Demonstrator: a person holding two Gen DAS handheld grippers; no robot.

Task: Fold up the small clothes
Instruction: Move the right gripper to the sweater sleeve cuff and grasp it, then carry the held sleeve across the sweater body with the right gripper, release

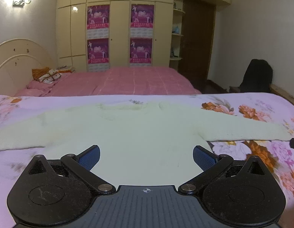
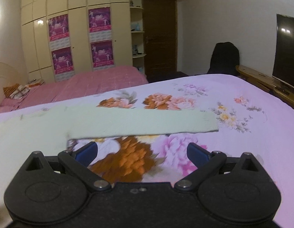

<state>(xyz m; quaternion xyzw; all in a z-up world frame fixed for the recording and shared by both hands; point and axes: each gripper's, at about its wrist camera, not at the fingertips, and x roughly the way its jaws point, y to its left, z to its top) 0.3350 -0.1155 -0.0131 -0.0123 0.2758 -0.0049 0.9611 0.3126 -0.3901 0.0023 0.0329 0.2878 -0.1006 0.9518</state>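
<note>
Sweater (image 1: 139, 131), pale cream knit, lies flat on floral bedspread (image 1: 260, 152), both sleeves spread out sideways, neckline at far edge, 12 o'clock in left wrist view. Body of it fills centre of that view; hem end runs under left gripper (image 1: 146, 154). Left gripper hovers over lower body of sweater, jaws wide apart, blue pads (image 1: 91, 156) holding nothing; can't tell if pads touch the knit. In right wrist view, one sleeve (image 2: 147, 122) stretches across from 9 to 3 o'clock, cuff end at approx 3. Right gripper (image 2: 142, 152) sits nearer than sleeve, over bare bedspread w/ orange and pink flower print, jaws spread wide, empty, apart from the sleeve. Its tip shows as a small black shape at 3 o'clock edge of left wrist view.

Beyond the bedspread: second bed w/ pink checked cover (image 1: 131, 79) at 12 o'clock, cream headboard (image 1: 16, 60) at 10, wardrobe (image 1: 116, 24) w/ four magenta posters behind. Dark wood door (image 2: 159, 34) at 1 o'clock, black chair (image 2: 225, 58) at 2, TV (image 2: 286, 51) at 3 in right wrist view.
</note>
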